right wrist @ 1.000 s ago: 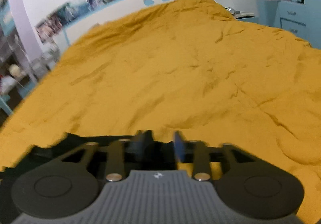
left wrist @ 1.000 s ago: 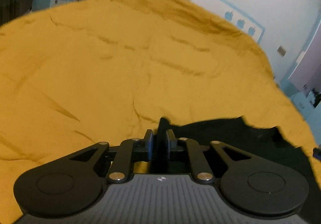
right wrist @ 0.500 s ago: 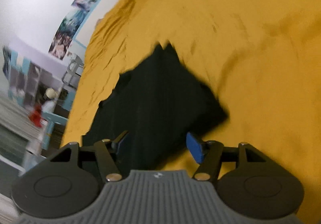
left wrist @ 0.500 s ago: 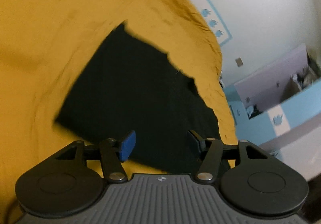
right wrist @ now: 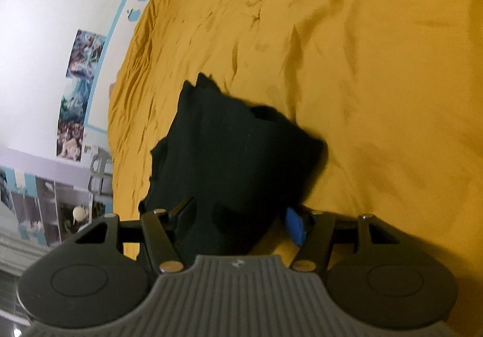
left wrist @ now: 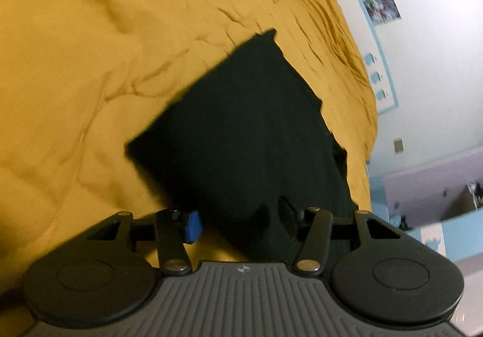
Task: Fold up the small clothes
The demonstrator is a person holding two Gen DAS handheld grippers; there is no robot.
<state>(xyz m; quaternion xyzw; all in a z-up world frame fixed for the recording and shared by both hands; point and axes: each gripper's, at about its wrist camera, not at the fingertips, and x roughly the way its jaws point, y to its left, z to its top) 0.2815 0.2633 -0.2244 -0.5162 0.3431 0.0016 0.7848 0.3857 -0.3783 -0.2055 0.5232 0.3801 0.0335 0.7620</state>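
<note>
Released since earlier — black garment (left wrist: 247, 138) flat between open left hand-held gripper (left wrist: 238, 224) fingers.

We look across a bed (left wrist: 90, 65) spread with a mustard-yellow cover (right wrist: 377, 65), its cloth creased into shallow wrinkles and ridges that run towards the far edge by the white wall. Lying directly on the cover is a single black garment (left wrist: 247, 138), folded into a flat, roughly four-sided shape with one corner pointing away from us and a ragged, layered edge along one side. From our other view the same garment (right wrist: 235, 162) sits near the bed's side edge, surrounded by bare yellow cover.
</note>
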